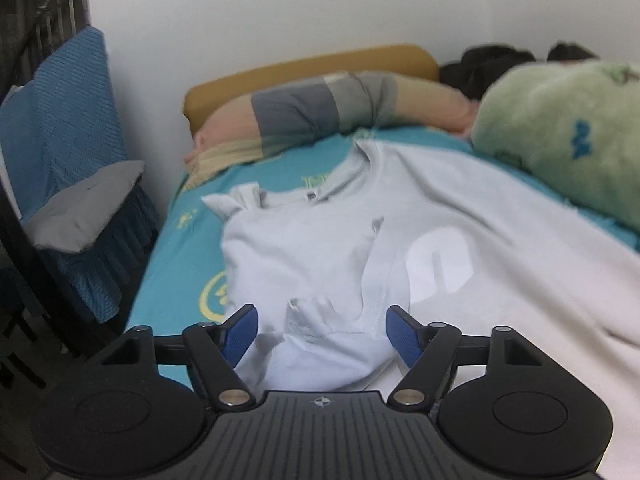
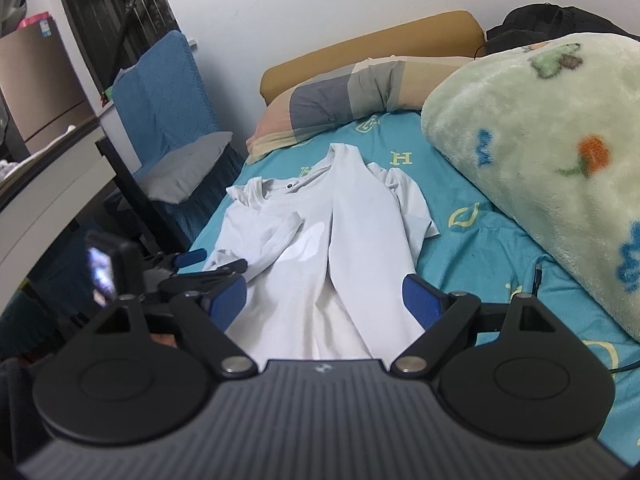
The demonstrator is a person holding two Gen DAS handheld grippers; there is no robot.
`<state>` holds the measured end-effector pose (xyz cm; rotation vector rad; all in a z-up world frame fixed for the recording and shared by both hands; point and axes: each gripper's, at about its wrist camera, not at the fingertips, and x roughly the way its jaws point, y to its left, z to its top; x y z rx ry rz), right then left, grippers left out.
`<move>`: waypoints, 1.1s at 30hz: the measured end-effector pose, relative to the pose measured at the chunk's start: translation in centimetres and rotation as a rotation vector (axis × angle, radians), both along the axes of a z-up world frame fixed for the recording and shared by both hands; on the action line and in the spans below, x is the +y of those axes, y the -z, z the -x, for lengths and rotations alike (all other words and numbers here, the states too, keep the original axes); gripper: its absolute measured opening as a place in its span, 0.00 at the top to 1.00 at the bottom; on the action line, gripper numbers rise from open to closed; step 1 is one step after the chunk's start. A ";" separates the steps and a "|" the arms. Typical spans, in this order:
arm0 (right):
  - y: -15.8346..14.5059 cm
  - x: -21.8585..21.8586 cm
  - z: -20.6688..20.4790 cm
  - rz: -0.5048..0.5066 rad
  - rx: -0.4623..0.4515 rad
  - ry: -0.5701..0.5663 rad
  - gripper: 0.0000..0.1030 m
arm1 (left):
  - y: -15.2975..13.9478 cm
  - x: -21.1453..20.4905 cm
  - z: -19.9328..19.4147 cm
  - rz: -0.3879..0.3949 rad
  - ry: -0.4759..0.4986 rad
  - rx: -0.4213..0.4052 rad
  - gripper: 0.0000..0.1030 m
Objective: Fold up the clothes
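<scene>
Bed (image 2: pixel 460 248) with teal sheet against a white wall; striped pillow (image 2: pixel 340 96) at its head, green blanket (image 2: pixel 552 168) on the right side, blue chair (image 2: pixel 168 92) to the left. Pale shirt (image 2: pixel 320 216) lies on the sheet, collar toward the pillow, both sides folded in toward the middle. Left hand-held gripper (image 1: pixel 322 330): jaws wide apart over the shirt's near hem, bunched cloth between the pads, contact unclear. Right hand-held gripper (image 2: pixel 324 300): jaws apart, low over the shirt's lower edge, holding nothing. Thin cable (image 2: pixel 536 276) lies on the sheet by the blanket
</scene>
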<state>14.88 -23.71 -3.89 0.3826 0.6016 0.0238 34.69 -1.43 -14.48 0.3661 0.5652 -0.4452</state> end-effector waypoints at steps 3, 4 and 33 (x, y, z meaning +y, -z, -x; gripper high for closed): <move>0.4 -0.4 -0.4 -0.002 0.017 0.012 0.16 | 0.3 0.1 -0.1 0.019 -0.007 -0.029 0.92; 0.5 -0.4 -0.4 0.001 0.020 0.017 0.16 | -0.3 0.7 -0.1 0.054 -0.042 -0.048 0.94; -0.6 -4.4 1.3 -0.122 -0.036 0.072 0.17 | -5.3 13.1 18.8 0.256 -0.520 0.384 0.25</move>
